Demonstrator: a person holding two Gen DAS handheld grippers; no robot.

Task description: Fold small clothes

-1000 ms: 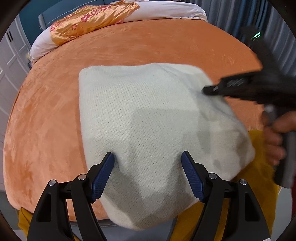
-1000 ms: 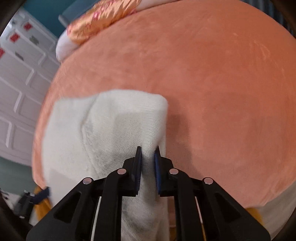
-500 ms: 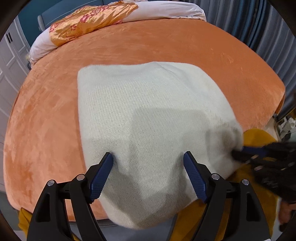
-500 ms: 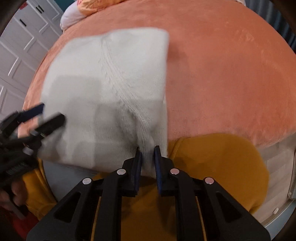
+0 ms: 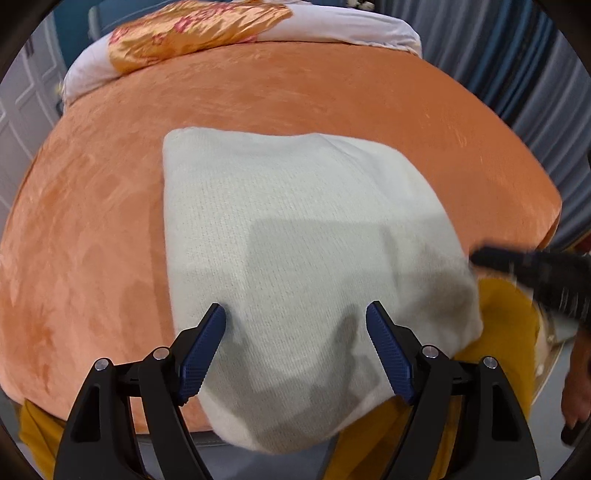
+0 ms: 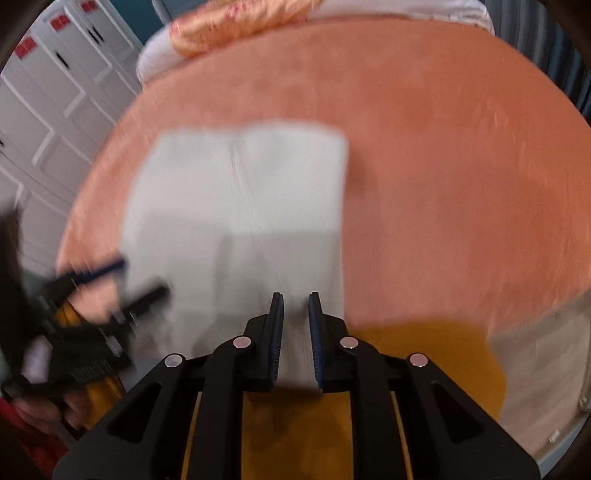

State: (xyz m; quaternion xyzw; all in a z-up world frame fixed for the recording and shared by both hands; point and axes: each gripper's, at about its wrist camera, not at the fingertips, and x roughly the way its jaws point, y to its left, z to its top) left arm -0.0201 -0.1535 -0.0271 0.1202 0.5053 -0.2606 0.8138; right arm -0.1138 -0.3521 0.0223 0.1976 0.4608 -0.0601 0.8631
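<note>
A cream knitted garment (image 5: 295, 236) lies folded on the orange bed cover (image 5: 92, 221), its near end hanging over the bed's front edge. My left gripper (image 5: 295, 325) is open, its blue pads (image 5: 201, 350) straddling the garment's near part without pinching it. My right gripper (image 6: 295, 314) has its jaws nearly closed with a narrow gap, and the garment's (image 6: 240, 206) near right edge lies between them. The right gripper also shows in the left wrist view (image 5: 532, 266) at the garment's right edge. The right wrist view is motion-blurred.
An orange-gold satin pillow (image 5: 192, 33) on white bedding lies at the bed's far end. White cabinet doors (image 6: 48, 110) stand at the left, blue curtains (image 5: 498, 55) at the right. The person's yellow clothing (image 6: 424, 354) is just below the bed's front edge.
My right gripper pulled the garment's right side back toward the bed's front edge, then moved up a little. Its jaw gap looks slightly wider. My left gripper stayed open in place.
</note>
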